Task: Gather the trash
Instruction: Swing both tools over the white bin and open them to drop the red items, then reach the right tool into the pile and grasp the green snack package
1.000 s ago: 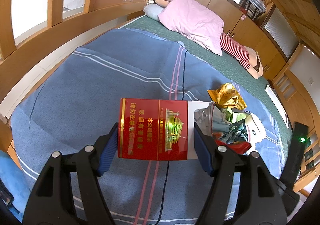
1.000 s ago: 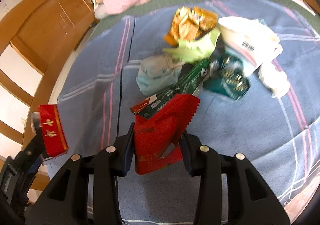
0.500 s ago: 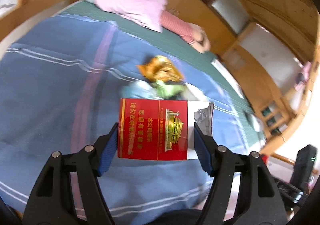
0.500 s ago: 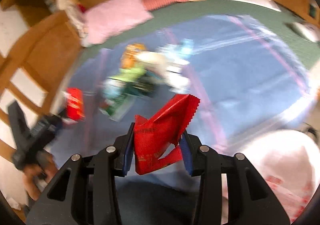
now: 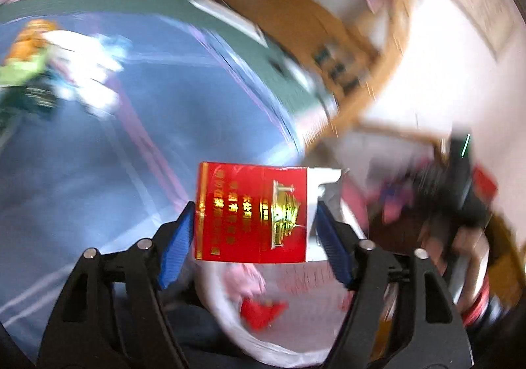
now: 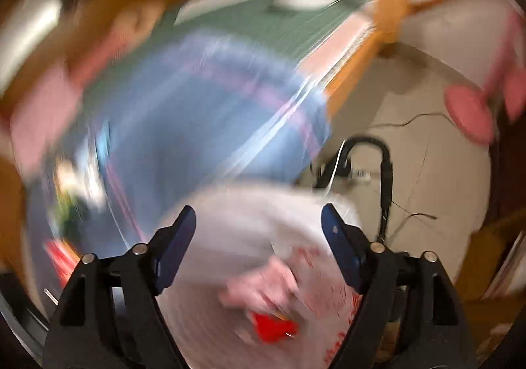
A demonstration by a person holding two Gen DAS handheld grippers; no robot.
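Observation:
A red cigarette pack (image 5: 250, 211) with gold print sits between the blue pads of my left gripper (image 5: 254, 231). The pads still touch its sides while the jaws start opening. Right under it gapes a white plastic bag (image 5: 315, 313) with a red wrapper (image 5: 261, 311) inside. My right gripper (image 6: 258, 237) hangs over the same bag (image 6: 230, 231), jaws opening and nothing between them. The red wrapper (image 6: 274, 326) lies down in the bag. Both views are blurred by motion.
More trash (image 5: 33, 57) lies in a pile on the blue striped bedspread (image 5: 98, 139), far left. The bed's wooden frame (image 5: 361, 99) runs beside the bag. A black cable (image 6: 384, 172) lies on the pale floor (image 6: 427, 188) to the right.
Both grippers swung from over the bed to the white bag at its edge. The right gripper let go of the red wrapper, which now lies in the bag. The left still carries the pack.

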